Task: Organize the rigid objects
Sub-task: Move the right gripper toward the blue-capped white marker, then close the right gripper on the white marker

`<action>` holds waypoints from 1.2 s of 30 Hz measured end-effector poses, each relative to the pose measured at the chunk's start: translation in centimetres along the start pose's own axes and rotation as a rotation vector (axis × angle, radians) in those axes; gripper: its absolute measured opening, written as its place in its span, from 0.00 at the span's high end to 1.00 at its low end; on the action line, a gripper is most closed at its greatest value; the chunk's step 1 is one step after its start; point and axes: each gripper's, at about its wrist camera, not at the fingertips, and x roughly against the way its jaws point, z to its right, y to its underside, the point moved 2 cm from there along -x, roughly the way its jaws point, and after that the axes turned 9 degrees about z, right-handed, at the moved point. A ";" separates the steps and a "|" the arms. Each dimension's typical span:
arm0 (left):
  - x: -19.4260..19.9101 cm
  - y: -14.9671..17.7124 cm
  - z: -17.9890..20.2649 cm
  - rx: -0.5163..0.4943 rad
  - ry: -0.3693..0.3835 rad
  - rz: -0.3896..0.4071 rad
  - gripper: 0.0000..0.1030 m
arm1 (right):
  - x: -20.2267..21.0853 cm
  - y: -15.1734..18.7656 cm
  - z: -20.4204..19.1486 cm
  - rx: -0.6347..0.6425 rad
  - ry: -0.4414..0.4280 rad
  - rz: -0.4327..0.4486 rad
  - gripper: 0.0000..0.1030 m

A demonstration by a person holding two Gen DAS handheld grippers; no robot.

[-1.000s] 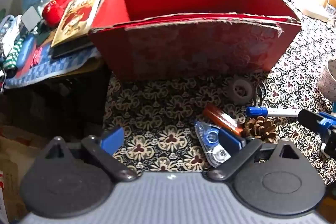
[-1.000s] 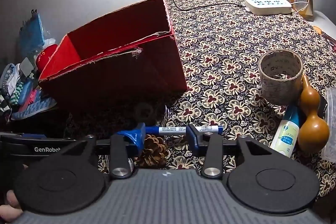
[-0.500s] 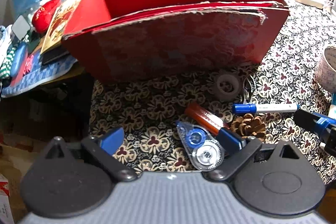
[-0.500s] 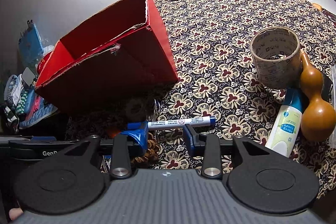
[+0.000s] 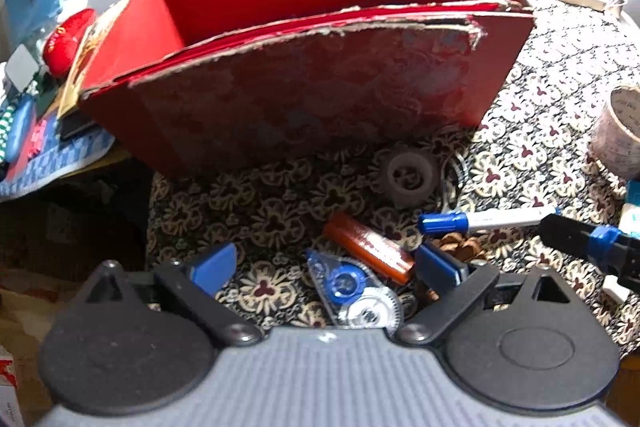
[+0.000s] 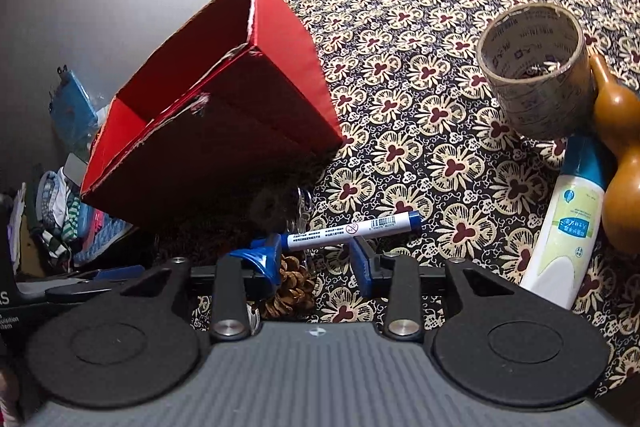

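Both tongs stood apart: my right tongs (image 6: 316,259), jaws opening, had dropped closer around the marker (image 6: 352,229); my left tongs (image 5: 326,267) had neared the correction tape (image 5: 352,291).

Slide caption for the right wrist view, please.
Open right hand-held gripper opening over a blue-capped marker and pine cone, beside the red box.

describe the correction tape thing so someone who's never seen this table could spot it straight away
Start at the big red cardboard box on the flower-patterned cloth; a small cluster of items lies in front of it. The correction tape dispenser is at the near edge of that cluster, beside the orange-brown cylinder. It alone is clear plastic, with a blue reel and a toothed grey wheel showing inside.
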 end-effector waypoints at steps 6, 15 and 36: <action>-1.1 -0.4 -0.5 0.045 0.173 -0.011 0.06 | -0.7 -0.7 1.6 -0.095 -0.032 -0.045 0.80; -1.5 -1.3 0.9 -0.061 0.287 0.013 0.06 | -2.5 -1.1 5.2 -0.391 -0.095 -0.152 0.80; -6.8 -0.5 9.0 -0.333 0.539 -0.113 0.49 | -6.9 -2.6 6.1 -0.512 -0.009 -0.144 0.80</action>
